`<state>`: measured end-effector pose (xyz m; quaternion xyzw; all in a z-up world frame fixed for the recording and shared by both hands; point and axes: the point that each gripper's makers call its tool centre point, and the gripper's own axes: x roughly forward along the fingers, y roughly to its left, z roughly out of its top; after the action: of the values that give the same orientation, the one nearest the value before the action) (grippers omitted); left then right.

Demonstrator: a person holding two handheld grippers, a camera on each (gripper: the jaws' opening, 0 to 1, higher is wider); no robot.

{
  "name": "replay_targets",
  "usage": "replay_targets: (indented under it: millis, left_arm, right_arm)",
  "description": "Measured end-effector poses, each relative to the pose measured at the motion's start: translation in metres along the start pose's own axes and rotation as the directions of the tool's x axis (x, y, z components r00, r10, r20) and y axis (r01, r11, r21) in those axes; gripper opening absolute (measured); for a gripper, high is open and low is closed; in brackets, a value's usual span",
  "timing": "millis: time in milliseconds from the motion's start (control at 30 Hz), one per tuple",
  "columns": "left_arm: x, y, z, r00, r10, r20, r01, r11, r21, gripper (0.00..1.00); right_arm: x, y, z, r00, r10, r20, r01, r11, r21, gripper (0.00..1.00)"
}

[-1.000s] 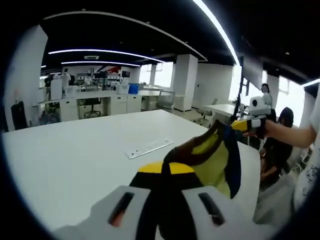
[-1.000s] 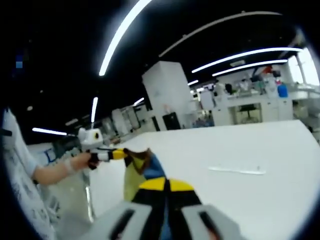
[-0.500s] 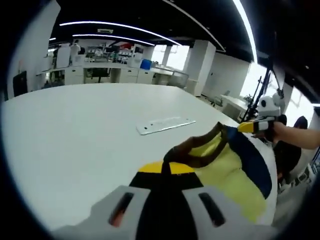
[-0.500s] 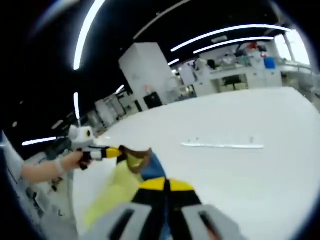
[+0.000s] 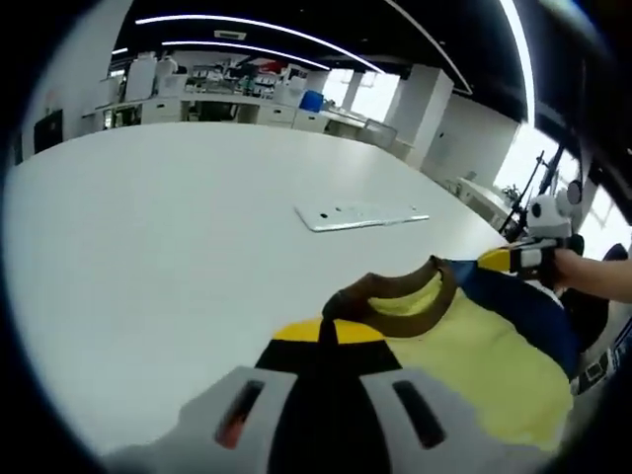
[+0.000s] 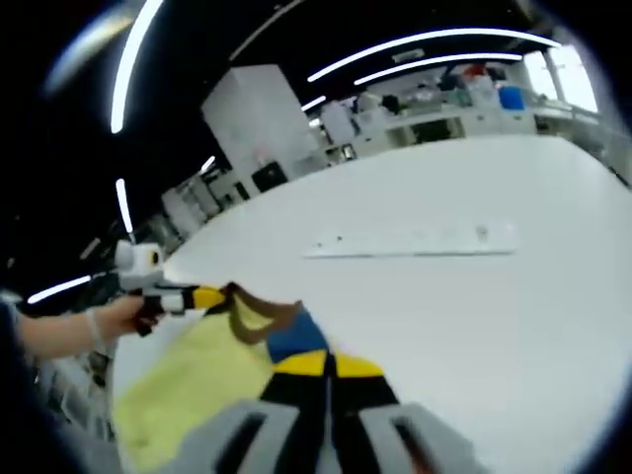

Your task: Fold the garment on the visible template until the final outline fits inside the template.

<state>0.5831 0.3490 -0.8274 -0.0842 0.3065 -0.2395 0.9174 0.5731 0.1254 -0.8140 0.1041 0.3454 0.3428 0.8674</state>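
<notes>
The left gripper [image 5: 334, 336] has its 2 jaws closed together on the garment [image 5: 474, 346] at the brown collar [image 5: 400, 301]; the yellow-tipped jaw ends meet with cloth pinched between them. From that grip the garment spreads to the right in the left gripper view: a pale yellow body with a blue panel [image 5: 518, 301] along its upper edge, lying over the near edge of the table [image 5: 148, 237].

The right gripper [image 6: 328, 367] is likewise clamped on the garment [image 6: 197, 380], its jaws pressed together on the blue part [image 6: 296, 341] just beside the collar [image 6: 259, 318]. In the right gripper view the yellow cloth hangs to the left and down, off the table [image 6: 494, 316] edge.

Each gripper also shows in the other's view. The right gripper [image 5: 513, 259] appears at the far right of the left gripper view, held by a hand [image 5: 583, 272], its yellow tip at the garment's far shoulder. The left gripper [image 6: 202, 298] appears at the left of the right gripper view, gripped by a hand [image 6: 123, 316], its tip touching the collar.

Farther out on the white table lies a flat white strip [image 5: 360, 214] with small dark dots, well apart from the garment; it lies across the middle of the right gripper view [image 6: 415, 240]. Beyond the table are white desks [image 5: 227, 99], a white pillar [image 6: 259, 123] and ceiling light strips [image 5: 247, 25].
</notes>
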Motion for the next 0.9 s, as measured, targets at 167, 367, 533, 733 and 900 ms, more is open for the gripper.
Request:
replay_targets:
  millis: [167,367,533,733,900]
  left_arm:
    - [0.001,0.001,-0.008,1.0,0.009,-0.016,-0.01,1.0,-0.002,0.0]
    - [0.003,0.005,-0.012,1.0,0.011,-0.025,-0.01,1.0,0.005,0.0]
    - [0.002,0.007,-0.012,1.0,0.009,-0.023,-0.009,1.0,0.013,0.0]
    - [-0.005,0.008,-0.011,0.999,0.022,-0.027,-0.02,0.998,0.064,0.14]
    - [-0.022,-0.002,-0.007,1.0,-0.01,-0.006,0.01,0.995,0.095,0.26]
  right_arm:
    - [0.009,-0.004,-0.008,1.0,-0.011,-0.015,0.011,1.0,-0.001,0.0]
    - [0.011,-0.006,-0.01,1.0,-0.015,-0.025,0.015,1.0,0.01,0.0]
    - [0.014,-0.007,-0.012,0.999,-0.018,-0.035,0.019,1.0,0.006,0.0]
    - [0.006,0.0,-0.008,1.0,-0.004,-0.017,0.004,1.0,-0.024,0.01]
    - [-0.006,0.012,-0.007,1.0,0.03,0.009,-0.03,0.999,-0.027,0.22]
